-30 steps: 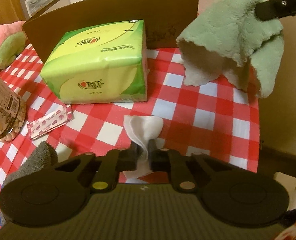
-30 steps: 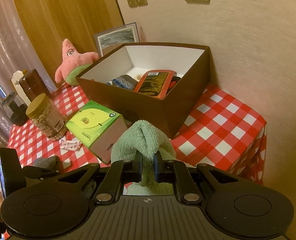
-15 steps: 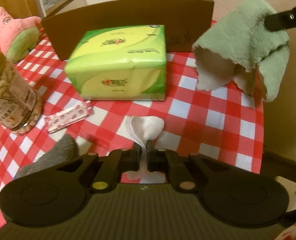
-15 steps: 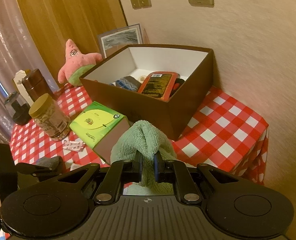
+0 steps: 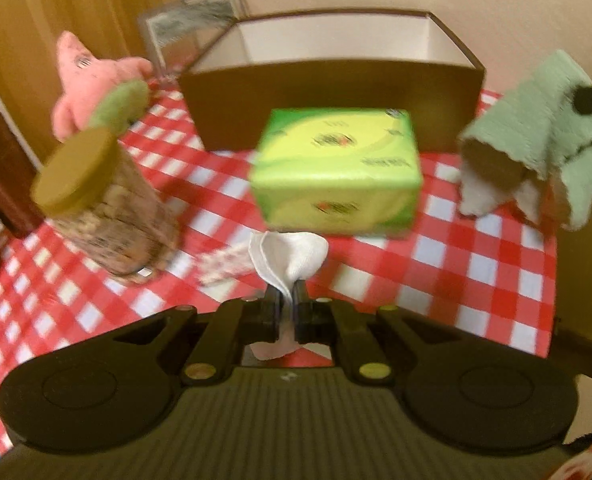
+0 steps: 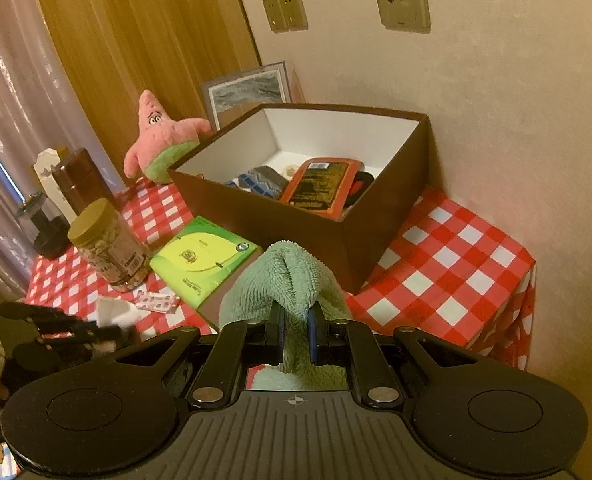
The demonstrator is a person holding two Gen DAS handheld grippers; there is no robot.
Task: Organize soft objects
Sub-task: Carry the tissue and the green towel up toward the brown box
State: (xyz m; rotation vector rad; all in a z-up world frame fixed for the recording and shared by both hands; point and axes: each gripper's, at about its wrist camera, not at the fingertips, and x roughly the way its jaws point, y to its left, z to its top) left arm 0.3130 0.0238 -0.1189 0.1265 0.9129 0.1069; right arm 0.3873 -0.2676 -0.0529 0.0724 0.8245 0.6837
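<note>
1. My left tool (image 5: 284, 302): clamped tight on a thin, crumpled white cloth (image 5: 288, 254), above the checked bench (image 5: 475, 276).
2. My right tool (image 6: 296, 320): pinching a fluffy, folded green towel (image 6: 292, 276) before the brown cardboard box (image 6: 296, 220).

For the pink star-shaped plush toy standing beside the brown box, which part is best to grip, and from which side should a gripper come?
Grip the pink star-shaped plush toy by its pointed top tip, coming from above. It stands upright, leaning near the brown cardboard box, so that narrow tip is free and probably thin enough for two fingers. Its green lower body looks wider, and the box wall crowds one side.
</note>
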